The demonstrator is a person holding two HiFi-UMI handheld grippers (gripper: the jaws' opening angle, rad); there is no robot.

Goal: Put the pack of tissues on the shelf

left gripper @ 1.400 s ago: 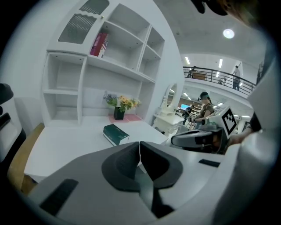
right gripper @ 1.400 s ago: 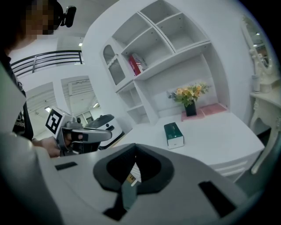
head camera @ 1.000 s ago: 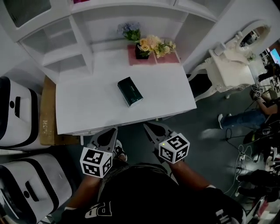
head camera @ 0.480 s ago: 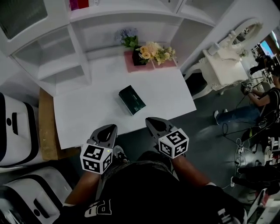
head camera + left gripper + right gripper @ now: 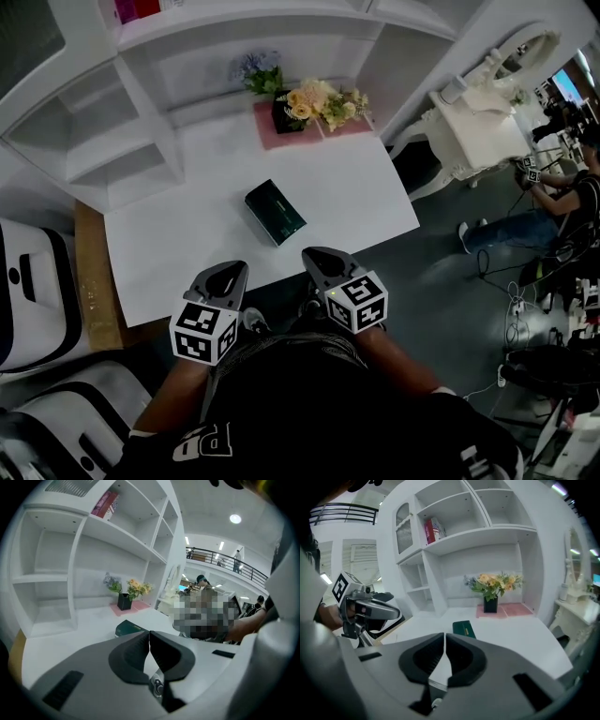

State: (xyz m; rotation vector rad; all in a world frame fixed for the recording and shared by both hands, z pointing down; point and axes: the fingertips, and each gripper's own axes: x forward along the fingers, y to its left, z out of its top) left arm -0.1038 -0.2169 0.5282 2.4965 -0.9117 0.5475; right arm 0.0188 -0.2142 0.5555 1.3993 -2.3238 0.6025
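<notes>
Head view, looking steeply down: a dark green rectangular pack of tissues lies flat near the middle of a white tabletop, set at an angle to the table's edges. At the far edge of the table, a black vase of yellow and cream flowers stands on a pink mat. Behind and to the left is a white open shelf unit. The person stands at the near edge of the table. The left gripper, grey with a marker cube, and the right gripper, also grey with a cube, hover side by side. Both are short of the pack and touch nothing.

Left gripper view: the two dark jaw pads are pressed together, clenched on nothing. The green pack sits on the table just beyond the tips. The vase, the mat and the empty white shelf compartments lie further back, with red books on an upper shelf.

Right gripper view: these jaws are also closed tip to tip and hold nothing. The pack lies ahead on the tabletop, well apart from the tips. The vase is behind it and the shelves rise above. The left gripper shows at the left edge.
</notes>
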